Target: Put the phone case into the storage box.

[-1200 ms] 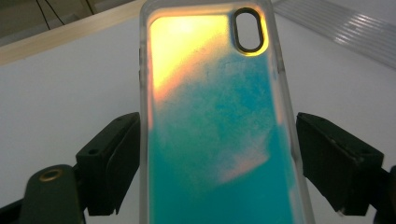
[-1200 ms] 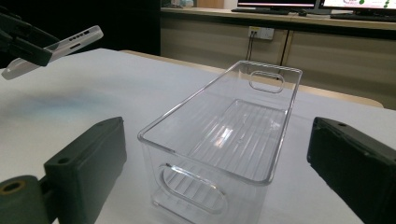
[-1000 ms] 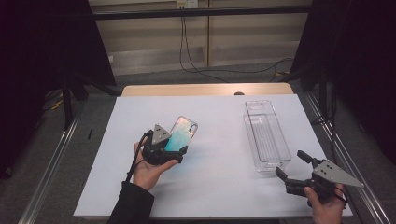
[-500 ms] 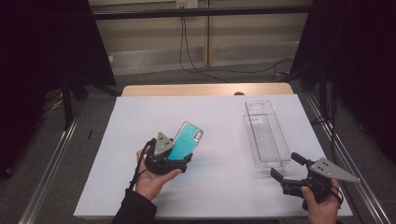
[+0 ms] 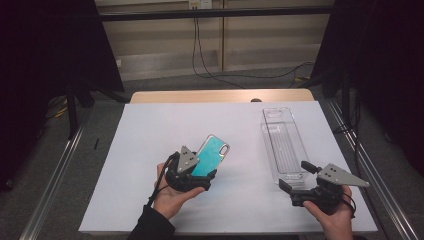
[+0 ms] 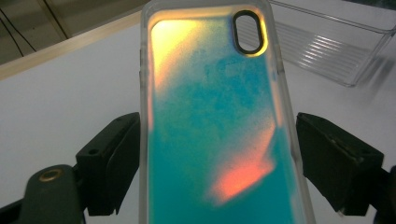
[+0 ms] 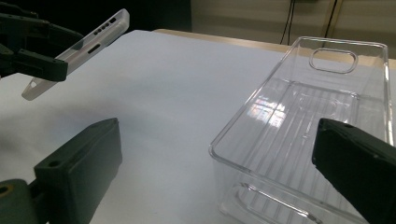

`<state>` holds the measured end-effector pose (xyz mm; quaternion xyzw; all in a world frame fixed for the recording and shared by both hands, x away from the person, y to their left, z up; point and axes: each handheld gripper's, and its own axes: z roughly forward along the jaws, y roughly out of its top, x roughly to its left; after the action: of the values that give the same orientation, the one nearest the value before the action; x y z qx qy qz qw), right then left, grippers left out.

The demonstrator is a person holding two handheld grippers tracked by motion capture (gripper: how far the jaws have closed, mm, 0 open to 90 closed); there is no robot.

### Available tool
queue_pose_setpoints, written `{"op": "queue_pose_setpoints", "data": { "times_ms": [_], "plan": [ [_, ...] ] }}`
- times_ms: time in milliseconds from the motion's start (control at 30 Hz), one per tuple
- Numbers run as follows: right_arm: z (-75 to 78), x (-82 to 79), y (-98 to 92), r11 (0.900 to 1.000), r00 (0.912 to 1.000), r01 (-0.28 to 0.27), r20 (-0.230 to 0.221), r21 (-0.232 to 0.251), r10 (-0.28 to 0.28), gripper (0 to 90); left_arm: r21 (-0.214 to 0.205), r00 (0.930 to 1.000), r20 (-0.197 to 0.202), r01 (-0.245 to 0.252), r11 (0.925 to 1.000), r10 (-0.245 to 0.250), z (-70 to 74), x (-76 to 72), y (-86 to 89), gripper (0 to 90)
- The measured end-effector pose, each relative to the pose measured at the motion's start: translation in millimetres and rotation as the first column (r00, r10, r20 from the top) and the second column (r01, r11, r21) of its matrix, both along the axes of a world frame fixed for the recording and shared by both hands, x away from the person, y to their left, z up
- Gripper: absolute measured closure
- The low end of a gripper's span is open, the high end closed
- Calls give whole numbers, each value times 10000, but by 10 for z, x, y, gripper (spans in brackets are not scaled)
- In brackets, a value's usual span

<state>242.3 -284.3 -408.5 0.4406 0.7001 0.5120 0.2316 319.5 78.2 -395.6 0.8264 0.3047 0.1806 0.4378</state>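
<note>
A broad white table [image 5: 150, 150] with a matte, paper-like top takes up the middle of the high view, a strip of pale wood along its far edge. On its right half lies a long clear plastic tray [image 5: 284, 145], rectangular, ribbed along its floor, with rounded corners and an oval cut-out at the far end; in the right gripper view it fills the right half of the frame [image 7: 303, 121], glossy and catching light.

Lower centre of the high view, the phone case [image 5: 211, 156] is held clear of the table, tilted up toward the upper right. It is a slim rounded rectangle with a translucent rim and a back that shifts from teal to yellow and orange, an oval camera hole near its top [image 6: 215, 121].

The left gripper [image 5: 192, 172] sits in an upturned left hand [image 5: 170, 197], wrist bent, its black jaws standing wide and clamped on the case's two long edges. The right gripper [image 5: 300, 177], lower right, lies nearly level in the right hand [image 5: 332, 215], its jaws spread wide with nothing between them, aimed at the tray's near end.

Compared with a second ago, the case and left hand have shifted rightward toward the tray, and the right gripper has drawn in closer to the tray's near end.
</note>
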Motion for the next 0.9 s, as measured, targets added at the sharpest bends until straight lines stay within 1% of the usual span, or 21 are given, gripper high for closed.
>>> {"op": "queue_pose_setpoints", "data": {
  "times_ms": [67, 167, 233, 300, 333, 400, 500, 533, 567, 600, 667, 733, 800, 833, 900],
  "plan": [
    [3, 15, 31, 10000, 10000, -41, -11, -3, 41, 11, 27, 10000, 29, 30, 10000, -30, -5, -4, -31, 169],
    [11, 39, 93, 9997, 9997, -247, -33, 66, 247, 27, 55, 9999, 100, 25, 10000, -26, -7, -6, -60, 169],
    [21, 58, 133, 9991, 9993, -368, 48, 190, 367, 29, 16, 9999, 141, 31, 10000, -31, -2, -12, -76, 169],
    [29, 68, 157, 9985, 9986, -517, 142, 191, 515, 38, 0, 9998, 194, 64, 10000, -64, 5, -21, -97, 169],
    [32, 73, 181, 9985, 9986, -499, 208, 226, 494, 41, -2, 9997, 207, 89, 10000, -89, 6, -24, -107, 169],
    [38, 85, 201, 9976, 9981, -608, 133, 327, 604, 77, 52, 9994, 318, 140, 9999, -142, 5, -40, -144, 169],
    [54, 113, 241, 9970, 9971, -755, 74, 177, 754, 80, 78, 9992, 318, 221, 9997, -223, 6, -50, -182, 169],
    [61, 121, 250, 9972, 9973, -733, 88, 113, 732, 79, 128, 9991, 340, 261, 9996, -265, 10, -56, -193, 169],
    [68, 126, 256, 9976, 9976, -675, 130, 119, 673, 80, 141, 9988, 409, 281, 9995, -286, 15, -69, -202, 169],
    [74, 130, 261, 9979, 9980, -627, 75, 187, 625, 82, 181, 9984, 461, 316, 9993, -324, 25, -79, -207, 169],
    [81, 137, 278, 9978, 9978, -656, 19, 14, 656, 88, 95, 9985, 472, 275, 9996, -279, 31, -85, -215, 169],
    [83, 145, 297, 9974, 9974, -720, 22, 23, 720, 107, 131, 9982, 501, 324, 9994, -330, 32, -82, -221, 169],
    [99, 162, 315, 9959, 9960, -889, -42, -182, 888, 160, 197, 9982, 498, 325, 9993, -334, 25, -83, -233, 169],
    [114, 174, 326, 9944, 9945, -1014, -278, -292, 1006, 170, 169, 9982, 491, 327, 9993, -335, 19, -83, -243, 169],
    [138, 206, 354, 9928, 9912, -1187, -602, -173, 1175, 165, 269, 9978, 543, 360, 9990, -374, 13, -87, -269, 169]
  ]
}}
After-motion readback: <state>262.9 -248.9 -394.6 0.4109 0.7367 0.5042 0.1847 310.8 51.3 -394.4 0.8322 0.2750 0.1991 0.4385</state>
